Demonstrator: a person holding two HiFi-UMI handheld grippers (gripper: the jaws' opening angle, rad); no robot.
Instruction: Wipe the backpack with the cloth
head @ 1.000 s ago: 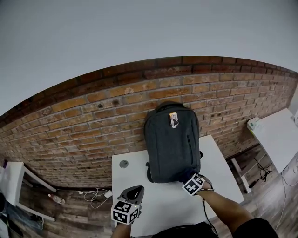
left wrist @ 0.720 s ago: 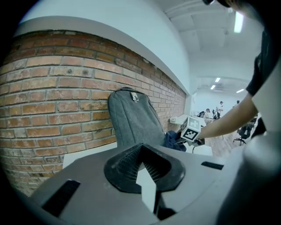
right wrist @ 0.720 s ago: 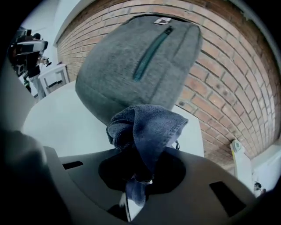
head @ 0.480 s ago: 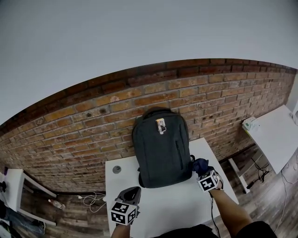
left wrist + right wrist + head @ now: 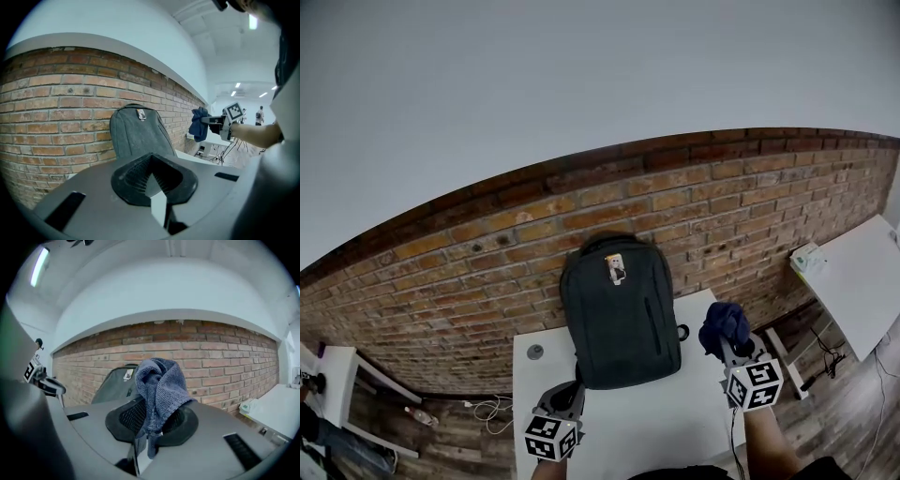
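Observation:
A dark grey backpack [image 5: 619, 314] stands upright on the white table [image 5: 694, 422], its back against the brick wall. It also shows in the left gripper view as the backpack [image 5: 136, 136] and in the right gripper view as the backpack [image 5: 115, 383]. My right gripper [image 5: 729, 349] is raised off the table to the right of the backpack, shut on a bunched blue cloth [image 5: 724, 323]. The cloth [image 5: 159, 385] drapes over its jaws, and the cloth [image 5: 200, 123] is apart from the bag. My left gripper [image 5: 565, 398] hovers low in front of the backpack's lower left corner, its jaws together and holding nothing.
A round grommet [image 5: 534, 352] sits in the table left of the backpack. A second white table [image 5: 858, 281] with a pale packet [image 5: 811, 253] stands at the right. White furniture [image 5: 328, 370] and cables [image 5: 487, 408] lie on the wooden floor at the left.
My right gripper has lifted the blue cloth from the table at the backpack's base, up and to the right. The left gripper has stayed low in front of the bag.

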